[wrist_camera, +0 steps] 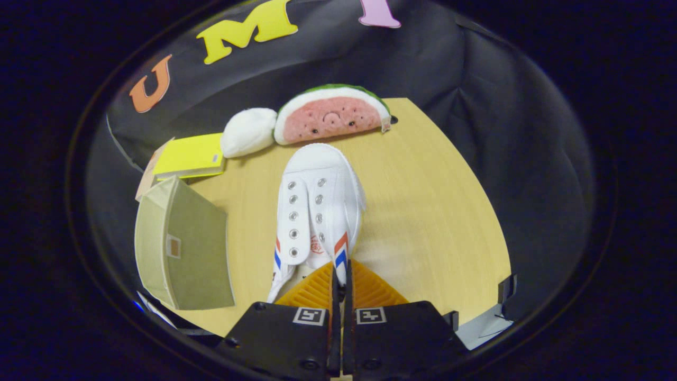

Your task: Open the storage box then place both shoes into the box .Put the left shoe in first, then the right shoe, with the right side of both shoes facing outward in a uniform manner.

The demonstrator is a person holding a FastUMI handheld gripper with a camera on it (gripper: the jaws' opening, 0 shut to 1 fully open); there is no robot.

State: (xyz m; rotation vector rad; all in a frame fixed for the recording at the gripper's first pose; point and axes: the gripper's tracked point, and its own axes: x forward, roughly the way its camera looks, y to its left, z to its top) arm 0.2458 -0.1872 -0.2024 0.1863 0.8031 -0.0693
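Observation:
A white lace-less canvas shoe [317, 206] with red and blue stripes on its sides hangs just ahead of my fingers, toe pointing away over the wooden table [423, 222]. My gripper [341, 278] is shut on the shoe's side wall near the heel opening, one finger inside the shoe and one outside. The beige fabric storage box [182, 248] stands to the left of the shoe, its lid raised on the far side. I cannot see into the box from here.
A yellow book [190, 156] lies beyond the box. A white plush [247, 132] and a watermelon-slice plush [330, 115] sit at the table's far edge, beyond the shoe's toe. Bare tabletop stretches to the right of the shoe.

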